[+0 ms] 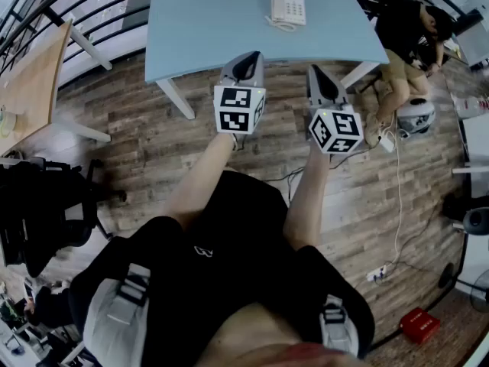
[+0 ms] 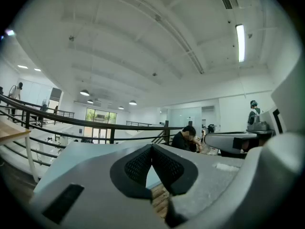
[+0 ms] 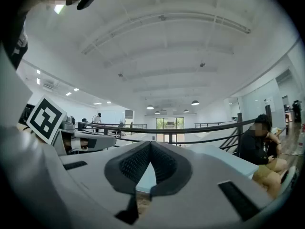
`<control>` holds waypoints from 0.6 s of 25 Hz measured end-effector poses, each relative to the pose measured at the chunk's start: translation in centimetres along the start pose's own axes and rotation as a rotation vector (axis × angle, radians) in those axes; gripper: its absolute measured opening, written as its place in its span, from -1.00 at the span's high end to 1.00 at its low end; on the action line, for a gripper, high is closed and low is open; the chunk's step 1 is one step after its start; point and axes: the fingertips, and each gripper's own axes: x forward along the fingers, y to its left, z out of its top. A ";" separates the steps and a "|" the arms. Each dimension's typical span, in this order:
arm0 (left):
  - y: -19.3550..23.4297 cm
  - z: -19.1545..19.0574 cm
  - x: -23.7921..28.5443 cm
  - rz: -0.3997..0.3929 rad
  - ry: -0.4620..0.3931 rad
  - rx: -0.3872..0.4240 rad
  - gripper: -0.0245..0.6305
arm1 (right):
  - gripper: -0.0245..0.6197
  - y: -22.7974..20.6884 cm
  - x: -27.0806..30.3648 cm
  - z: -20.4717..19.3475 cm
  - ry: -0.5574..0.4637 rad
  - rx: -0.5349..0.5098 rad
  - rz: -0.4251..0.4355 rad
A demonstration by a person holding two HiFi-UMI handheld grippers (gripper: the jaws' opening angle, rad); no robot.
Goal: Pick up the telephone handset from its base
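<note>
Pale-blue surface [image 1: 214, 21] at 12 o'clock carries telephone handset [image 1: 276, 4], cradled on its base [image 1: 294, 8]. Left tongs [image 2: 152, 146] and right tongs [image 3: 150, 142] closed tip-to-tip, holding nothing, well short. Handset judged light, rigid, smooth, corded; grasp mid-shaft.

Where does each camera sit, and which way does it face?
Head view: on the person's head, facing steeply down at the telephone on the blue table; forearms, left hand-held gripper and right hand-held gripper show.
Left gripper view: on the left hand-held gripper, level, past its shut jaws toward the railing.
Right gripper view: on the right one, level, jaws shut; the left one's marker cube at left.
Shared: both gripper views show the railing and seated person.
</note>
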 end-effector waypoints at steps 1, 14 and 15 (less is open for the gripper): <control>0.0 -0.2 0.1 -0.002 0.000 -0.003 0.93 | 0.93 0.1 0.0 -0.1 0.005 -0.004 0.003; 2.0 -1.8 2.6 0.009 0.022 -0.024 0.93 | 0.93 -3.2 2.7 -1.9 -0.012 0.118 -0.065; 2.5 -2.1 3.2 0.011 0.027 -0.029 0.93 | 0.93 -3.5 3.4 -2.5 -0.004 0.131 -0.060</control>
